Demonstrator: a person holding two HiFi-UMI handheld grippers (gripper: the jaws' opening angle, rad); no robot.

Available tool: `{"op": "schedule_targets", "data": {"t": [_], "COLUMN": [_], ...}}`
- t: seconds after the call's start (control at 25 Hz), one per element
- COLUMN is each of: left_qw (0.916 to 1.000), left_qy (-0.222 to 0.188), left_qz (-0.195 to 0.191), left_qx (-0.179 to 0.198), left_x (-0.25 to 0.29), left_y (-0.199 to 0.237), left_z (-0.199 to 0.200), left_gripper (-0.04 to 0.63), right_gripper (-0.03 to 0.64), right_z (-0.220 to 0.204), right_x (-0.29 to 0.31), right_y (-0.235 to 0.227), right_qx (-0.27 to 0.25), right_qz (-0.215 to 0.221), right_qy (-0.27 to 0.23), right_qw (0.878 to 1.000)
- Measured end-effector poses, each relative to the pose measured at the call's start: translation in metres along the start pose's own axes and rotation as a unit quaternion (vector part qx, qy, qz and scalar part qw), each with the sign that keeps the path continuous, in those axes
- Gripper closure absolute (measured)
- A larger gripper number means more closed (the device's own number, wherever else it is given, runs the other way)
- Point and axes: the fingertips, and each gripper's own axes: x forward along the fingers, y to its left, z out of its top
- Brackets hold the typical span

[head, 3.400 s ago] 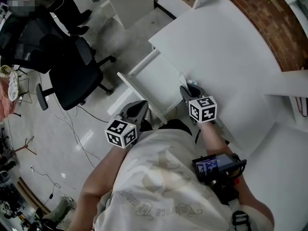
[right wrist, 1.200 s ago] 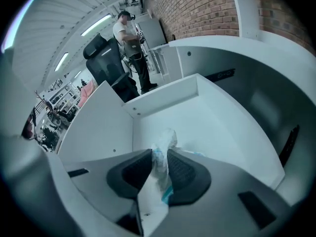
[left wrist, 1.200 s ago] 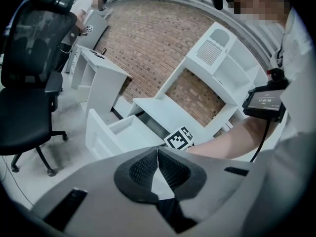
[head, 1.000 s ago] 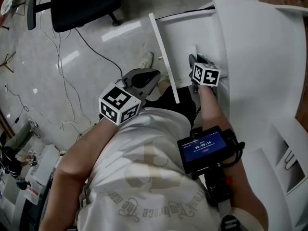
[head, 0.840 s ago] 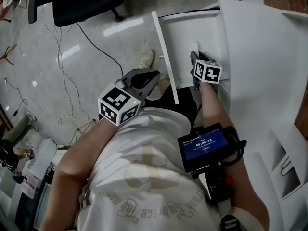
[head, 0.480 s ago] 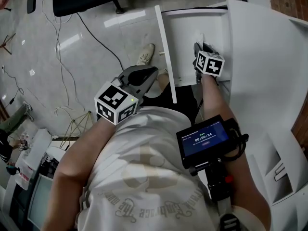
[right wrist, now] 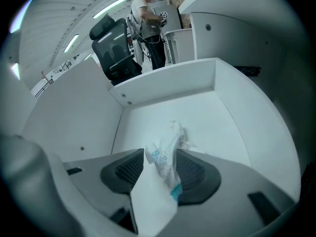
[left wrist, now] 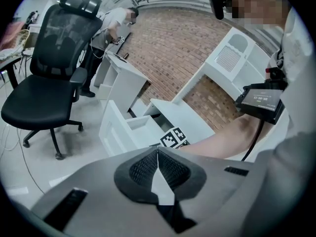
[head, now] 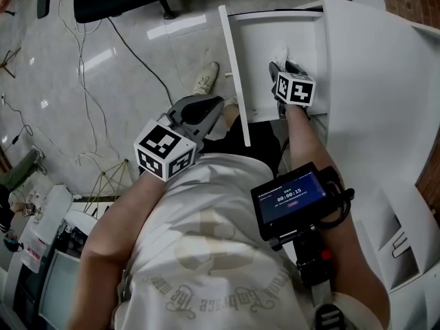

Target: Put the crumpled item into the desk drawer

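So the right gripper (right wrist: 160, 154) is down inside the open drawer (right wrist: 168, 90) and its 2 jaws are opening, with the crumpled wrapper (right wrist: 170, 135) (white, a bit of blue print) between them. The pads don't look like they're squeezing it now. It sits loose in the gap over the bare drawer floor, well off the far wall and both far corners. I can't tell if its bottom is touching the floor yet.

From the head view the right gripper (head: 280, 71) and the wrapper (head: 278, 52) are nearer the desk (head: 371, 81) edge of the drawer (head: 254, 53) than its front panel (head: 234, 67).

The left gripper (left wrist: 158, 164) is pressed together with nothing in it, hanging outside the drawer by the person's waist (head: 206, 108).

My take on doing this bit right:
- Let the jaws spread all the way before moving. Crinkly plastic likes to cling to 1 pad.
- Check in the right gripper view that it's free of both pads.
- Then pull straight up and back, clear of the drawer's walls, so the wrapper doesn't get dragged out.
- Don't swing sideways. The desk edge is close.
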Motion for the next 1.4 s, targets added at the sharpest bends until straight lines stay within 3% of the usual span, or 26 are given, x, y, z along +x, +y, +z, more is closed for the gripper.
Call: {"op": "schedule_targets", "data": {"t": [0.32, 0.68, 0.84, 1.2, 1.4], "left_qw": [0.9999, 0.999, 0.9984, 0.9947, 0.991], "left_qy": [0.0, 0.011, 0.015, 0.03, 0.04], "left_qz": [-0.012, -0.028, -0.037, -0.067, -0.091], "left_qx": [0.01, 0.031, 0.04, 0.072, 0.09], "left_x": [-0.03, -0.019, -0.015, 0.003, -0.014], "left_y": [-0.016, -0.017, -0.015, -0.015, -0.023], "left_z": [0.0, 0.002, 0.007, 0.019, 0.027], "left_gripper": [0.572, 0.572, 0.572, 0.572, 0.572], "right_gripper": [0.388, 0.393, 0.477, 0.563, 0.588], "right_z": [0.006, 0.014, 0.02, 0.027, 0.039], "right_x": [-0.034, -0.039, -0.046, -0.056, -0.086], "right_y": [0.023, 0.02, 0.012, 0.007, 0.034], "right_qx": [0.013, 0.027, 0.052, 0.075, 0.075], "right_qz": [0.009, 0.011, 0.0, -0.006, -0.001], "right_qy": [-0.028, -0.056, -0.08, -0.116, -0.134], "right_qw": [0.999, 0.998, 0.995, 0.99, 0.988]}}
